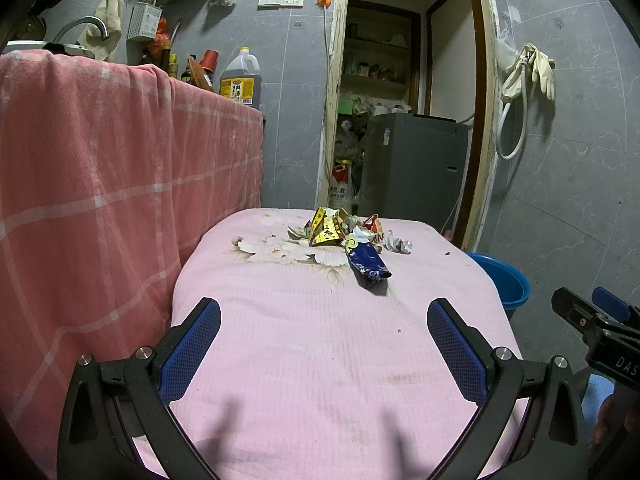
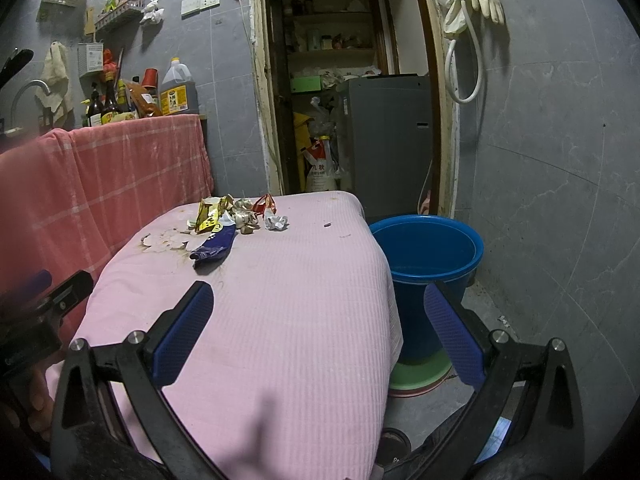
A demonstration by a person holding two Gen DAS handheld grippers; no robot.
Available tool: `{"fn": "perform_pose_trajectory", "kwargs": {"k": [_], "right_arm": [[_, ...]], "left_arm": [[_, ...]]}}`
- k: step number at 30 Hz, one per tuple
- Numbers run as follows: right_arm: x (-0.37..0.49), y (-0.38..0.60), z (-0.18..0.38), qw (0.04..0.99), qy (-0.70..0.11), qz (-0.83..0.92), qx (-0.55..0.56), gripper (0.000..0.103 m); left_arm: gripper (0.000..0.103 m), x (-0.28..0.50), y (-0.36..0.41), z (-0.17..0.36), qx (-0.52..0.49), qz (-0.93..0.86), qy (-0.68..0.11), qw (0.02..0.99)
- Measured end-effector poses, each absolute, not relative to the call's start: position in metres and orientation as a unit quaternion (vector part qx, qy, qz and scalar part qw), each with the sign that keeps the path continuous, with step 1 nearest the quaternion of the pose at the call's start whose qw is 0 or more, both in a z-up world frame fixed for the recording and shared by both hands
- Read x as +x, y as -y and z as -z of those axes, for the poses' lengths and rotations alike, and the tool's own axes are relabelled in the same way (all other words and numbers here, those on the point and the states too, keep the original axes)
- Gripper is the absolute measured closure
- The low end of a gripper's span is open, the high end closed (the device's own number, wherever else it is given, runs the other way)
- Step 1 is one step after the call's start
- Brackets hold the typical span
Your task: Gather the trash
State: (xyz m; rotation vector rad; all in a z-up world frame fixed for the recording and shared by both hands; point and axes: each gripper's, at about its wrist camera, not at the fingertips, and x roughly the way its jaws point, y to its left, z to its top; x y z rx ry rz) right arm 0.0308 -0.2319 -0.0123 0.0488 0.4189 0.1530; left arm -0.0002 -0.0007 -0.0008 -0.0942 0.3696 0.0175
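My left gripper is spread wide and holds nothing. My right gripper is spread wide too, with nothing in it. Both hang low over the near end of the worktop, which has a pink cloth on it. Farther along the cloth lies the trash: a dark blue wrapper, then a yellow wrapper, a red wrapper and a crumpled white paper, all close in one pile. A blue bucket stands on the floor just beside the worktop, on my right.
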Motion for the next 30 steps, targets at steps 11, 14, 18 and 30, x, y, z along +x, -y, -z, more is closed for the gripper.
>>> {"fn": "perform_pose_trajectory", "kwargs": {"k": [11,14,18,30], "right_arm": [[0.0308,0.2327,0.0145,0.975,-0.21,-0.076,0.026,0.0],[0.0294,0.2326,0.0161,0.974,-0.21,-0.076,0.026,0.0],[0.03,0.2329,0.0162,0.974,-0.21,-0.077,0.026,0.0],[0.0303,0.2328,0.0164,0.974,-0.211,-0.076,0.027,0.0]], "left_arm": [[0.002,0.0,0.0005,0.0006,-0.047,-0.008,-0.185,0.982],[0.002,0.0002,0.0005,0.0007,-0.047,-0.008,-0.185,0.982],[0.002,0.0018,0.0011,0.0026,-0.047,-0.008,-0.186,0.981],[0.002,0.0021,0.0006,0.0022,-0.047,-0.008,-0.187,0.981]]}}
